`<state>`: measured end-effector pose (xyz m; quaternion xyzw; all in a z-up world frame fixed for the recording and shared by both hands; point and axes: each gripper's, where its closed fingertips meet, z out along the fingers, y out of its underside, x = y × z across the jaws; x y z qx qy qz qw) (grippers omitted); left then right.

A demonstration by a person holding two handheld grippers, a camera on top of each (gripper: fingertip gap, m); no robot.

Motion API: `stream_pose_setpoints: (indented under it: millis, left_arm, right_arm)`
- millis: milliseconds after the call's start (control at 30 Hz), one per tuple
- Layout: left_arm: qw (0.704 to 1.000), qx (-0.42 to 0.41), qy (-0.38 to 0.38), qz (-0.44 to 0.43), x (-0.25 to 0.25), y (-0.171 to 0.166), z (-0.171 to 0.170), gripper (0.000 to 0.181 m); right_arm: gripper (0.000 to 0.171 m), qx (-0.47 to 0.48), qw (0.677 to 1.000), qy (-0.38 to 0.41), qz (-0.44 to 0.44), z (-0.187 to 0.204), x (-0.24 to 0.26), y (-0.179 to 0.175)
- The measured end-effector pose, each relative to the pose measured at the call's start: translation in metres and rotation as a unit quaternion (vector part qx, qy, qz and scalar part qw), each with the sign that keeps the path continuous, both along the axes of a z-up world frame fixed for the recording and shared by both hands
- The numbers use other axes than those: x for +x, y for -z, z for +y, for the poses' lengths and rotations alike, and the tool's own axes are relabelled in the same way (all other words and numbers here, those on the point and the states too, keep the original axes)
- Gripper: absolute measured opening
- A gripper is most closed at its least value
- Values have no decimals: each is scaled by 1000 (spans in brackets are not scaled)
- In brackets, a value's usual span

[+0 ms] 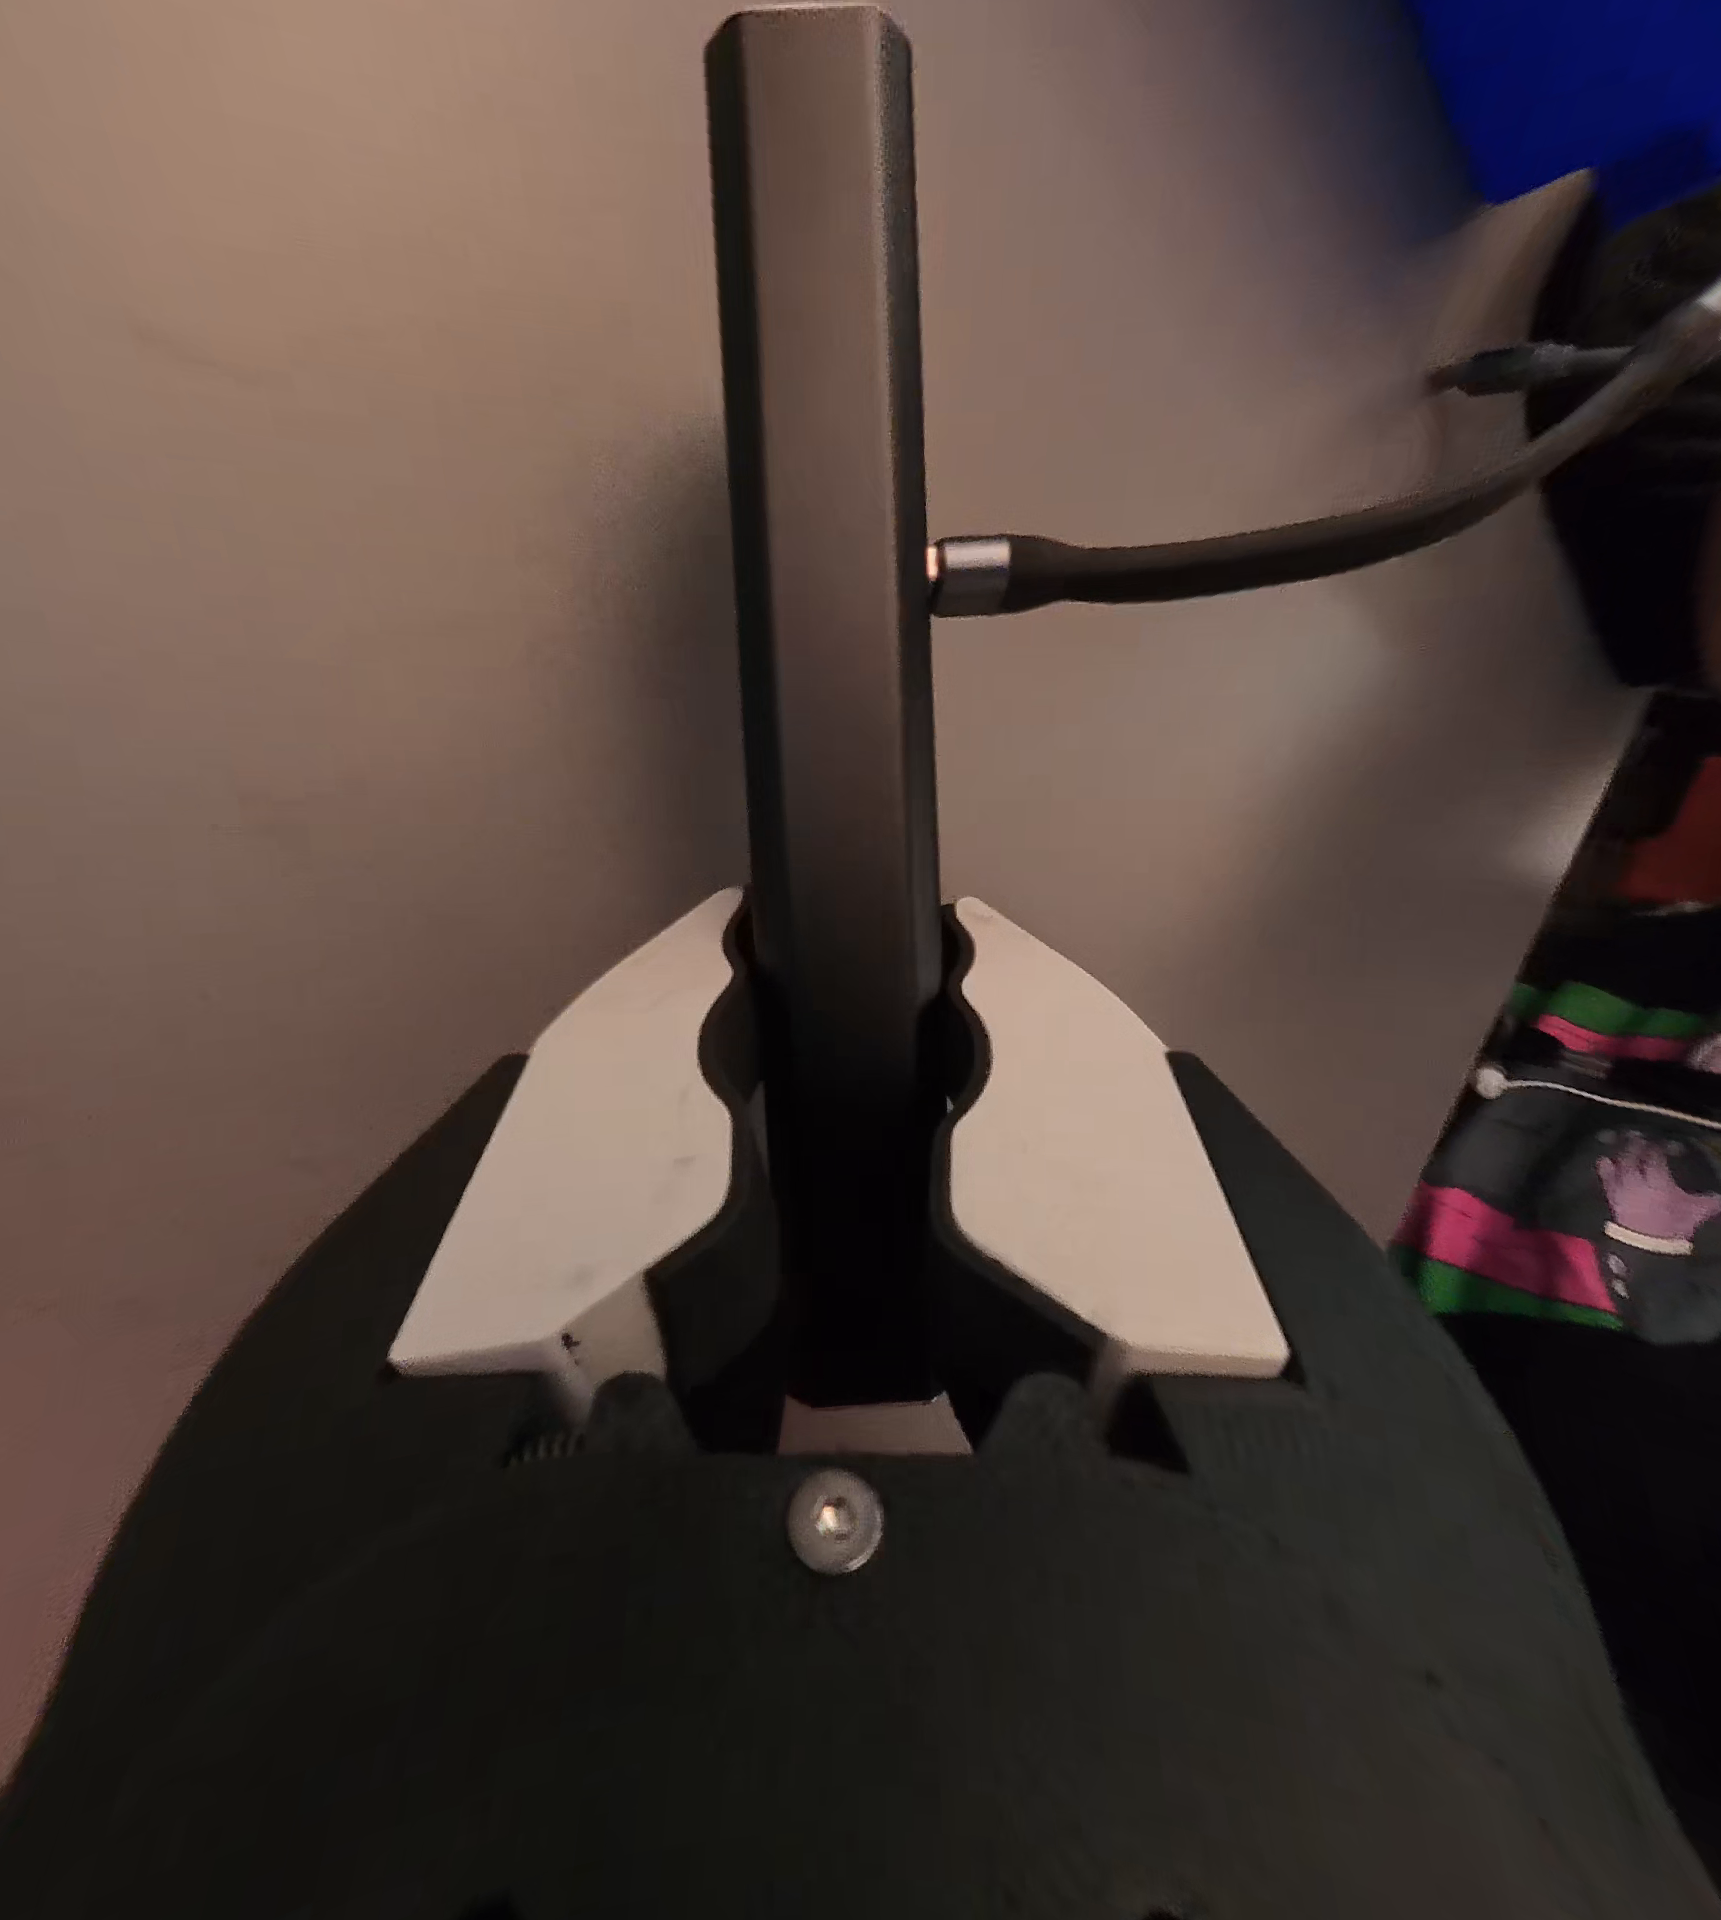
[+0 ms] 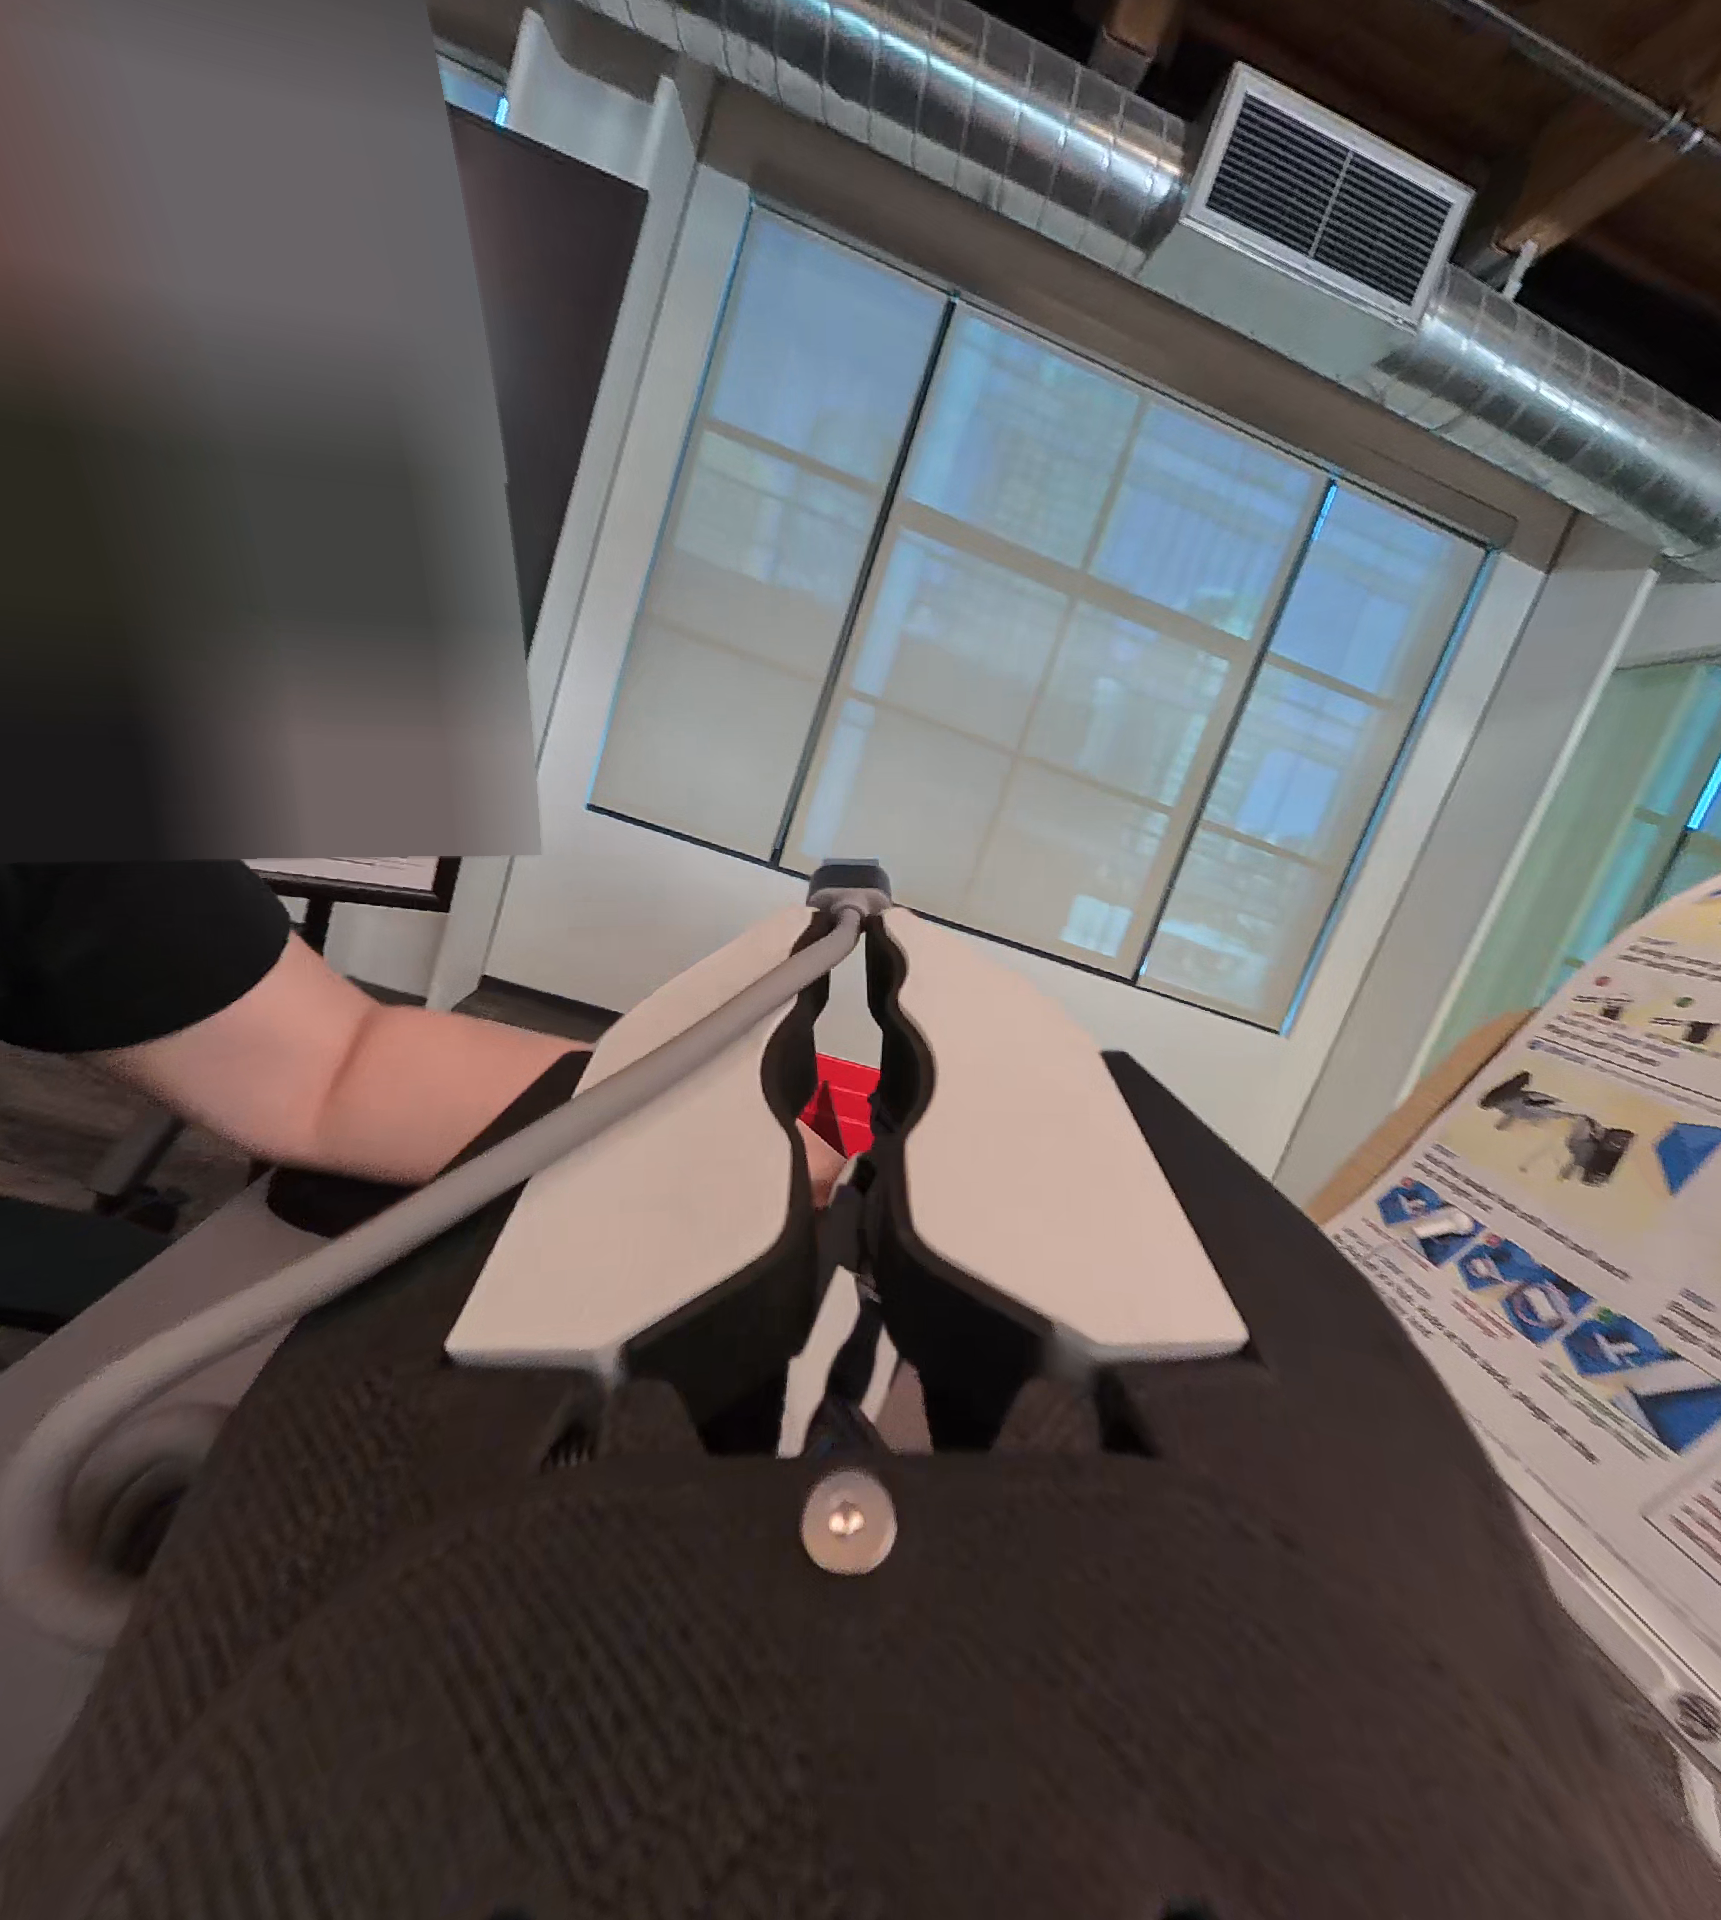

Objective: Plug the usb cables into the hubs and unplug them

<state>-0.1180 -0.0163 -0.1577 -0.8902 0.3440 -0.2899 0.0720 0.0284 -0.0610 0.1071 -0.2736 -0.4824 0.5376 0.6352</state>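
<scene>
Left gripper clamping a dark grey hub, fingers closed on its lower end at centre frame, hub standing straight up the middle of the left wrist view toward the top edge. Black cable sitting plugged into the hub's right side at mid height, its metal plug touching the casing, cord curving away to the upper right. Further loose cable ends blurring at the right edge, too smeared to count. Pale table top filling the background behind the hub; patterned fabric showing at lower right, a blue shape in the upper right corner. Right gripper pinching a grey cable just behind its dark plug, fingertips closed on it at centre frame, plug poking out past the tips, clear of any hub. Grey cord trailing down to the lower left and looping near the frame edge. Right wrist view pointing upward at a large window, silver duct and vent running along the top. Person's arm in a black sleeve reaching in at mid left. Printed sheet with pictures lying at the right edge. Small red object glimpsing through the gap between the fingers, kind not clear.
</scene>
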Motion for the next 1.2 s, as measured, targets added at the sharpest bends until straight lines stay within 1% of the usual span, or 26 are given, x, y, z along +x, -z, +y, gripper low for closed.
stream_pose_setpoints:
  millis: [100, 167, 267, 400, 600, 667, 767, 900, 967, 1000, 1100, 1133, 1200]
  left_arm:
    - [999, 0, 25, 34, -3, -12, -5, 30]
    - [997, 2, 45, 65, -6, -25, -8, 30]
    - [993, 4, 74, 95, -9, -55, -13, 30]
    - [989, 5, 98, 115, -9, -96, -20, 30]
    - [986, 34, 103, 129, -15, -142, -24, 30]
    - [986, 43, 103, 122, -14, -157, -28, 30]
    - [985, 58, 106, 120, -13, -175, -33, 30]
    - [985, 67, 111, 118, -8, -191, -37, 30]
    - [985, 69, 111, 115, -5, -195, -37, 30]
    - [985, 68, 109, 114, -4, -196, -37, 30]
    - [985, 68, 107, 115, -2, -197, -35, 30]
    - [985, 66, 108, 114, -2, -197, -36, 30]
    - [985, 66, 110, 113, -1, -196, -36, 30]
  right_arm:
    - [7, -3, 1000, 10, 1, 3, 4, -1]
    - [7, 4, 999, 30, -13, 7, 2, 2]
    - [7, 47, 994, 83, -56, 10, -6, 12]
    - [7, 120, 971, 168, -118, 12, -21, 25]
    - [7, 180, 950, 219, -132, -15, -24, 2]
    - [7, 205, 933, 259, -147, -20, -23, -5]
    - [7, 235, 912, 296, -162, -32, -30, -16]
    - [7, 290, 865, 343, -223, -45, -57, -13]
    - [7, 305, 850, 351, -249, -58, -74, -5]
    - [7, 311, 835, 372, -261, -61, -80, -2]
    - [7, 356, 769, 444, -290, -63, -89, 11]
    - [7, 363, 761, 448, -297, -65, -93, 18]
    - [6, 362, 757, 455, -297, -63, -101, 26]
